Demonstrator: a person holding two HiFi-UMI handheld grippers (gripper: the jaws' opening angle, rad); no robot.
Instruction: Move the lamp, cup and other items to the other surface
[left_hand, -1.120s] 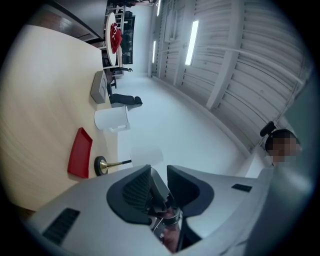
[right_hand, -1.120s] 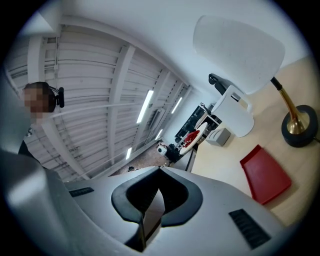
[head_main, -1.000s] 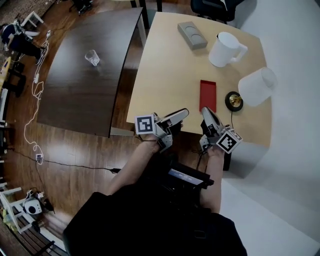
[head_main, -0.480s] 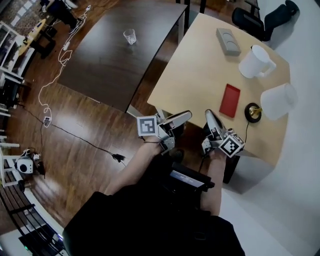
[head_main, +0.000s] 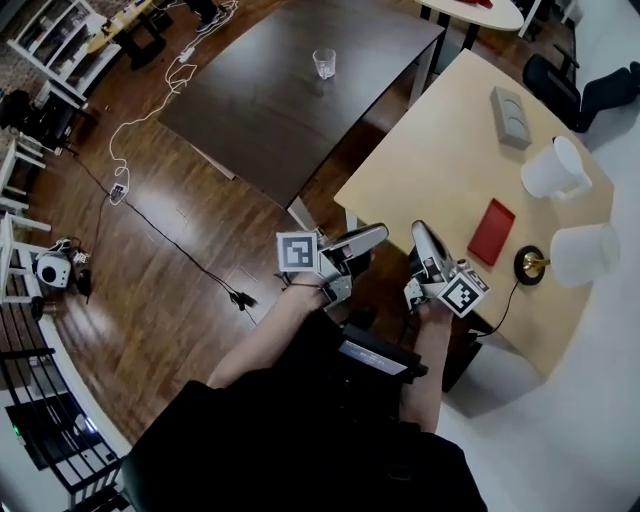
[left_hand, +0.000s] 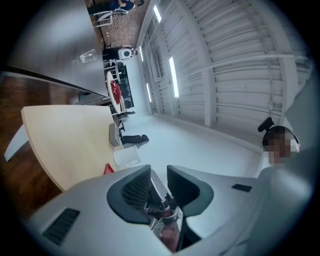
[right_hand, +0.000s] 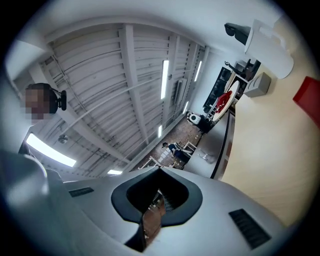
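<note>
The dark brown rectangular table (head_main: 290, 110) lies at about 11 o'clock from the person. The pale wooden table (head_main: 430, 170) with the goods is at 2 o'clock.

On it, the white-shaded lamp with a brass base (head_main: 585, 255) stands at 3 o'clock. It looks top-heavy and its shade flimsy, and a black cord (head_main: 505, 305) trails off the edge, so I'd grip it low, at the base. The white handled cup (head_main: 553, 168) at 2 o'clock looks rigid and smooth, and its handle is the safest hold. The flat red rectangular case (head_main: 492, 231) looks light.

The left gripper (head_main: 368, 234) has its fingers slightly apart and the right gripper (head_main: 418, 232) has its fingers together; both are empty.

Compared with a second ago, the person has swung round: both tables sit farther up and to the right, and every item is untouched.
</note>
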